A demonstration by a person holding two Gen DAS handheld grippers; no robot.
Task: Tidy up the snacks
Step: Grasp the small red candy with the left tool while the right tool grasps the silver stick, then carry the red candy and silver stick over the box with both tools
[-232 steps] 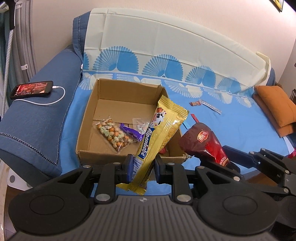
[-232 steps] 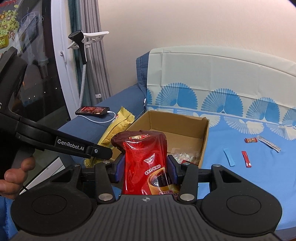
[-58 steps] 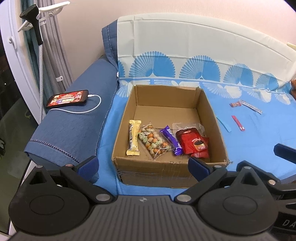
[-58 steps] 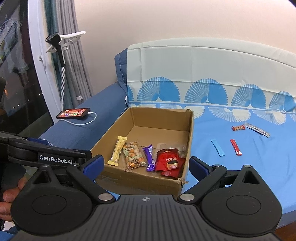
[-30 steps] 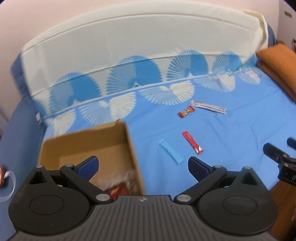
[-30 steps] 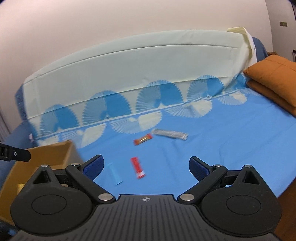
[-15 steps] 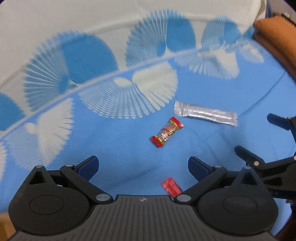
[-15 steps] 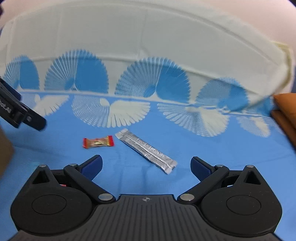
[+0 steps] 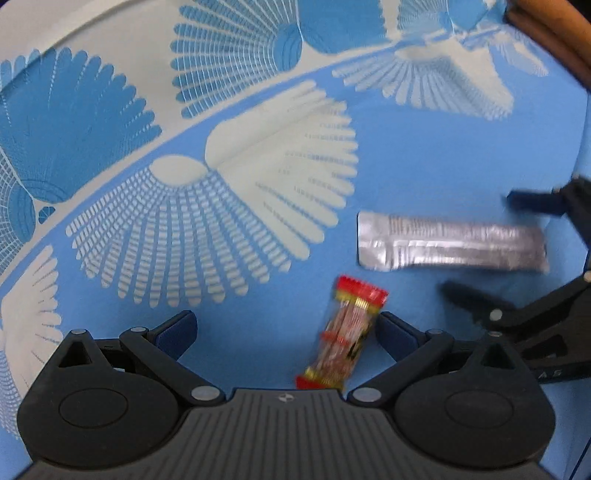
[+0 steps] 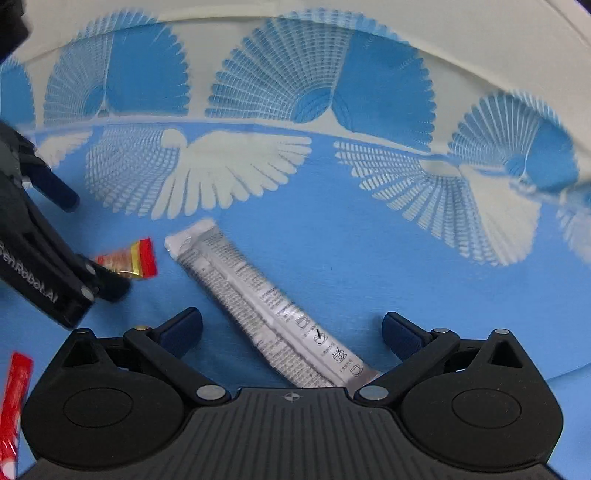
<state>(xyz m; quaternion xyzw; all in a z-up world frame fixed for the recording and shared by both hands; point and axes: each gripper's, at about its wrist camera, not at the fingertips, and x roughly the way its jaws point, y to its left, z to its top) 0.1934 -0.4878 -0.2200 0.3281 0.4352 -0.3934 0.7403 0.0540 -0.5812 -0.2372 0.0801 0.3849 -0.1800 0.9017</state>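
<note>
Black plastic fingers with blue pads frame both my views, and both grippers are spread wide with nothing clamped. On my left gripper, the small red-and-gold foil candy wrapper lies on the cloth between the fingers, hugging the right pad, though it's too blurry to say if they touch. On my right gripper, the long silver foil stick packet runs diagonally through the gap, its near end tucked under the gripper body and its far end pointing up-left. A thin red stick sachet sits at the lower left edge of the right view. Just beyond the candy in the left view, that silver packet lies crosswise, with the right gripper's fingers either side of its far end. Everything rests on the blue cloth with white fan prints, and an orange cushion peeks in far top right.
</note>
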